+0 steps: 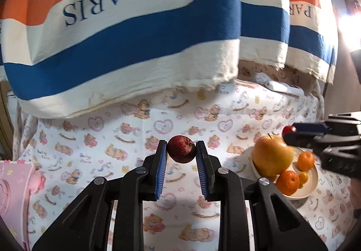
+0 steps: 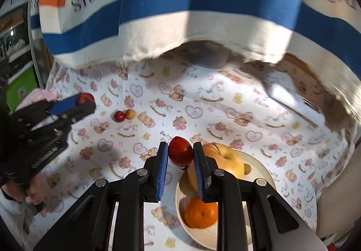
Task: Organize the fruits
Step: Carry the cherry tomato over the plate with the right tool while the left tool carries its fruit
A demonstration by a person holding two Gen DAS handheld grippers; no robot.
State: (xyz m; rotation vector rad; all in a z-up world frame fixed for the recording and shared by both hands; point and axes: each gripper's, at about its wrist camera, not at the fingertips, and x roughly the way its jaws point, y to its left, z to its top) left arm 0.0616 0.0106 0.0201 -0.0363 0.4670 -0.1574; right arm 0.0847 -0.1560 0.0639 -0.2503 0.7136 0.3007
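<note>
Left gripper (image 1: 181, 151): clenched on a dark red, speckled small fruit (image 1: 181, 149), pinched between its blue pads (image 1: 162, 169) and held in the air above the printed tablecloth (image 1: 117, 138); in the right wrist view the same gripper (image 2: 86, 102) enters from the left edge, with a hand (image 2: 33, 192) around its grip. Right gripper (image 2: 181, 154): clenched on a shiny red small fruit (image 2: 180, 150), gripped between its blue pads (image 2: 163, 172) just above the near rim of the bowl (image 2: 259, 160); in the left wrist view this gripper (image 1: 290, 132) reaches in from the right edge, a bit of red fruit showing at its tip. Bowl, cream-coloured, on the tablecloth: holds a large yellow apple (image 1: 271, 155) with an orange blush, stem up, leaning against the rim; two oranges (image 1: 288, 182) (image 1: 305, 160); and a smaller yellow-orange fruit (image 1: 303, 177) between them. Loose on the tablecloth, well apart from the bowl and toward the far left in the right wrist view: a small red fruit (image 2: 119, 116) and a small tan fruit (image 2: 130, 114), touching each other. Backdrop: a striped cloth (image 1: 135, 32) in cream, blue and orange, printed PARIS, hanging over the far side. Left edge, left wrist view: a pink object (image 1: 15, 190), its kind unclear.
</note>
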